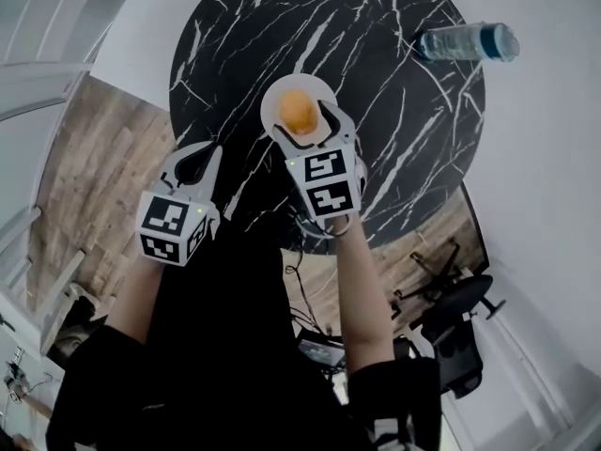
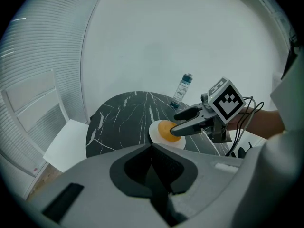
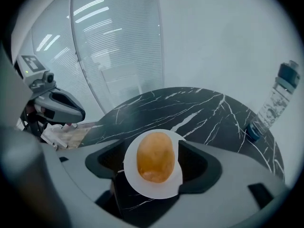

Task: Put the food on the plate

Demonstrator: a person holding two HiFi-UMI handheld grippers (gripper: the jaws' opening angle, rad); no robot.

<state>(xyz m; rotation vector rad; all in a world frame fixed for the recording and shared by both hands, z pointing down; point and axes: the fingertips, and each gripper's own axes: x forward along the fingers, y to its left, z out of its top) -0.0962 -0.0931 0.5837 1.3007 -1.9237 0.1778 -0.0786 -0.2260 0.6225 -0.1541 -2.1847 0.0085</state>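
At the left, the left gripper (image 1: pixel 195 161) is held out on a bare forearm that comes from a dark sleeve. It is tilted downward over the near edge of the table (image 1: pixel 376 83). Its jaws are closed together with nothing between them.

The table is round, of black stone with thin white veins. In its middle stands a small white plate (image 3: pixel 137 184), flat and smooth.

The food (image 3: pixel 156 156) lies on this plate. It is an oval, golden-brown piece with a matte, slightly rough skin. Its long axis runs away from the right gripper's camera, along the line of the jaws.

The right gripper (image 1: pixel 310 128) slopes steeply down just above the plate. Its jaws are spread wide on both sides of the food and do not touch it.

At the right edge of the table stands a clear plastic bottle (image 1: pixel 467 42).
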